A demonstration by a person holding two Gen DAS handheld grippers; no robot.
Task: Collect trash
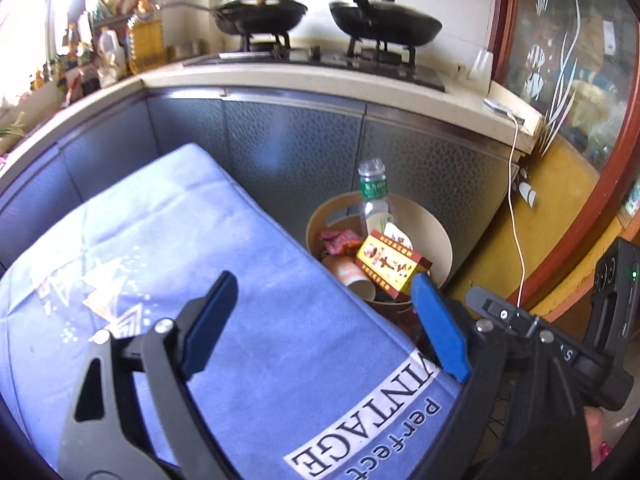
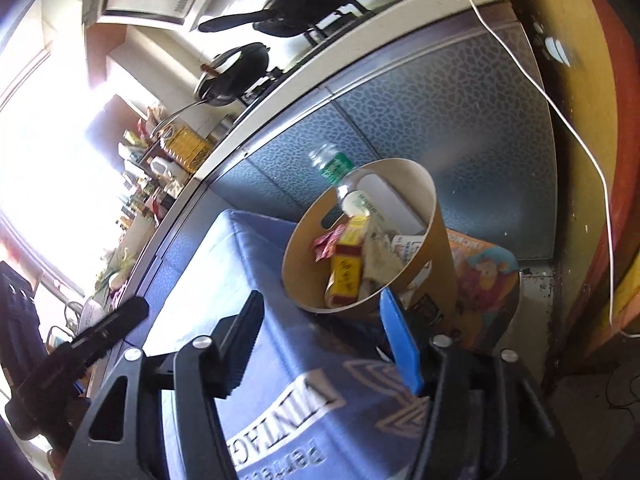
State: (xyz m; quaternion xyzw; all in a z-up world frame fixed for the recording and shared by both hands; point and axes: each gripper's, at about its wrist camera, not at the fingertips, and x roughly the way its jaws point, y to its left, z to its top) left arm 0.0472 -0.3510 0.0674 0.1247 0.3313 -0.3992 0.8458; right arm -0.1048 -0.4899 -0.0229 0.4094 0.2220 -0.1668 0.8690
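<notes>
- The left black two-finger gripper with blue pads (image 1: 320, 324) is sitting with its jaws spread wide, nothing between them, angled downward.
- The right black gripper with blue-padded fingers (image 2: 324, 344) is also gaping, empty, tilting down too.
- Each one's body is peeking into the other's view at the edge.

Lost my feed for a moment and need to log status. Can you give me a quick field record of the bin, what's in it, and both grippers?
bin: tan round bin on the floor beside the blue cloth, in front of the cabinet
bin contents: clear bottle upright, red-yellow box, paper cup, red wrapper
left gripper: open, nothing between jaws, over the cloth edge
right gripper: open, empty, near the bin
cloth: no trash visible on it
</notes>
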